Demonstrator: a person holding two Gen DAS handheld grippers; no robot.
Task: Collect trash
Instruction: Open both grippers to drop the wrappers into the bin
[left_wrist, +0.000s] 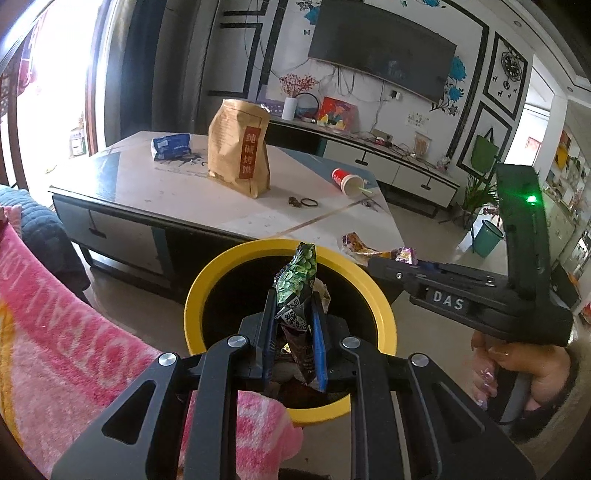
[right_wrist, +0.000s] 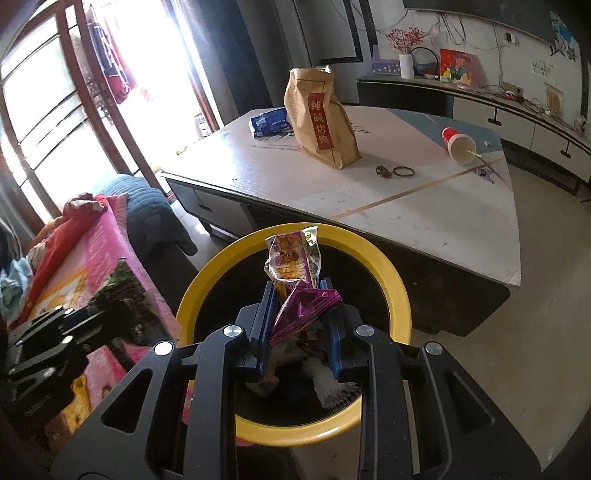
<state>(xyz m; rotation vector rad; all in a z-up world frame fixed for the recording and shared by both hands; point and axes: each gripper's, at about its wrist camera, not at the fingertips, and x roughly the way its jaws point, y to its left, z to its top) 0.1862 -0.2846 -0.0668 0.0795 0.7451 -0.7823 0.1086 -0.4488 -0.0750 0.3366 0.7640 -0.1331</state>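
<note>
- Wrappers fill both sets of tongs, and both hang over the yellow-rimmed bin (left_wrist: 384, 306) at the lower middle of each view.
- The left tongs (left_wrist: 293, 314) are clamped on a green snack wrapper (left_wrist: 297, 275), which stands upright between the blue pads, its top reaching above the far rim of the bin.
- The right tongs (right_wrist: 299, 310) are clamped on a purple and yellow wrapper (right_wrist: 295, 258); its crumpled purple end sticks out to the right between the pads and its shiny end points up.
- In the left wrist view the right tongs enter from the right side of the frame, held by a hand (left_wrist: 524, 373) at lower right, with the purple wrapper at their tip just beyond the bin's rim.
- More litter lies inside the bin, dark and hard to make out.
- The worktop (right_wrist: 424, 218) fills the upper middle of both views, behind the bin.
- On it stand a tall brown paper bag (right_wrist: 319, 118) with a red label, a blue packet (right_wrist: 269, 122) to its left, and a red paper cup (right_wrist: 458, 144) tipped on its side with a green straw, at the right.
- A dark ring (right_wrist: 403, 171) and a small brown lump lie in front of the bag.
- A pink blanket (left_wrist: 55, 332) covers the lower left.
</note>
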